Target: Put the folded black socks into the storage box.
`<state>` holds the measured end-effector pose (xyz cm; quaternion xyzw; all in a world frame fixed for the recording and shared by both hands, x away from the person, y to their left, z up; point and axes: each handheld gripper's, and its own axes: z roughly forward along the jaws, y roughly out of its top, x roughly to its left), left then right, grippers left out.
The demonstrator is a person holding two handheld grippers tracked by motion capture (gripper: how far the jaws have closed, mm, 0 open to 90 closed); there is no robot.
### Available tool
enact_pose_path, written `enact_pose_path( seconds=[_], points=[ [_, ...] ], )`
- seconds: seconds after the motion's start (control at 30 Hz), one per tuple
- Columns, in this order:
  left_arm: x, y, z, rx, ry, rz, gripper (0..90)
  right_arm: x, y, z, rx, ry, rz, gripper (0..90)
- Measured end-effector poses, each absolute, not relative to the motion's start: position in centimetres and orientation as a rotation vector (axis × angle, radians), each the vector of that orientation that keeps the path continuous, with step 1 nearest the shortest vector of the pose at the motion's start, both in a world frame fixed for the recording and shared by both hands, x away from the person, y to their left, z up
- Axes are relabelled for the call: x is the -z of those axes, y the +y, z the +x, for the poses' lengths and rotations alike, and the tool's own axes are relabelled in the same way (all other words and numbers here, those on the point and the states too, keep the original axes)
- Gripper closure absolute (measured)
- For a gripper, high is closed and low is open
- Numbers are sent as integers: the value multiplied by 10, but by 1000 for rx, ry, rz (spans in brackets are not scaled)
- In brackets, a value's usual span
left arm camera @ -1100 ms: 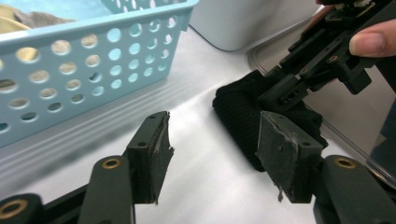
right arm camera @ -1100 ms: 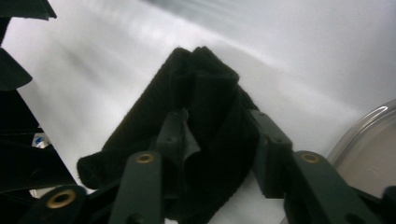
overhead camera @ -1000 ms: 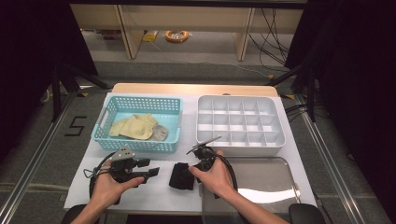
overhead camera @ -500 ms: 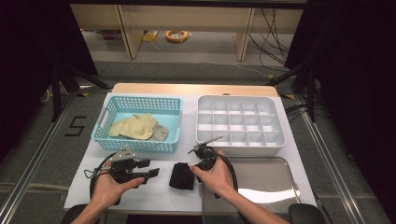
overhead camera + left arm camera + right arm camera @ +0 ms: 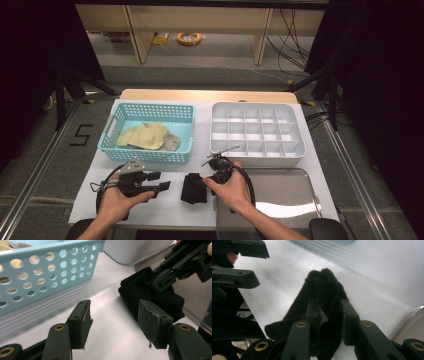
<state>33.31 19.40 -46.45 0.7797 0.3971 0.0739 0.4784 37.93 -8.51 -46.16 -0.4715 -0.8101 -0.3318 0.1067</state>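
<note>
Two grippers, one per hand, both at the near edge of the table. Left gripper (image 5: 162, 181) sits low over the white sheet, jaws spread wide with nothing between them; the left gripper view shows bare white surface between its two worn pads (image 5: 83, 325). Right gripper (image 5: 329, 320) reaches left onto the black cloth (image 5: 194, 188), one folded dark bundle lying on the sheet between the two hands, just left of the metal tray. Its jaws have just been closing and in the right gripper view a ridge of that cloth is pinched between the two pads, so the jaws stand partly closed on the fabric. The cloth rests on the sheet, not lifted as far as I can tell.

One steel tray (image 5: 300, 200) at near right, shiny, its left rim just beside the cloth.

Farther back, one light blue perforated basket (image 5: 150, 155) at left. It holds two cloth pieces by my count: a pale yellow cloth (image 5: 142, 135) and a grey cloth (image 5: 171, 142) touching it; more underneath can't be told. One white divided organiser box (image 5: 257, 132) at right, a grid of small compartments; exact count hard to read.

Surface: white sheet (image 5: 200, 145) over a table with a wooden far edge (image 5: 200, 95). Beyond it grey floor, wooden shelf legs, one coil of yellow cable (image 5: 189, 38), loose black cables at right, a floor mark "5" (image 5: 80, 135) at left. Dark curtains on both sides.
</note>
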Motion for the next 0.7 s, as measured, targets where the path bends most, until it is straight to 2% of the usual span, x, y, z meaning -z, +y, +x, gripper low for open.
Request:
enact_pose_path(
  seconds=[0.4,0.7],
  points=[
    [464,195,334,-176,977,1899,425,438,-98,382,1120,-2370,-1377,737],
    [465,194,334,-179,975,1896,425,399,-120,392,1260,-2362,-1426,737]
  ],
)
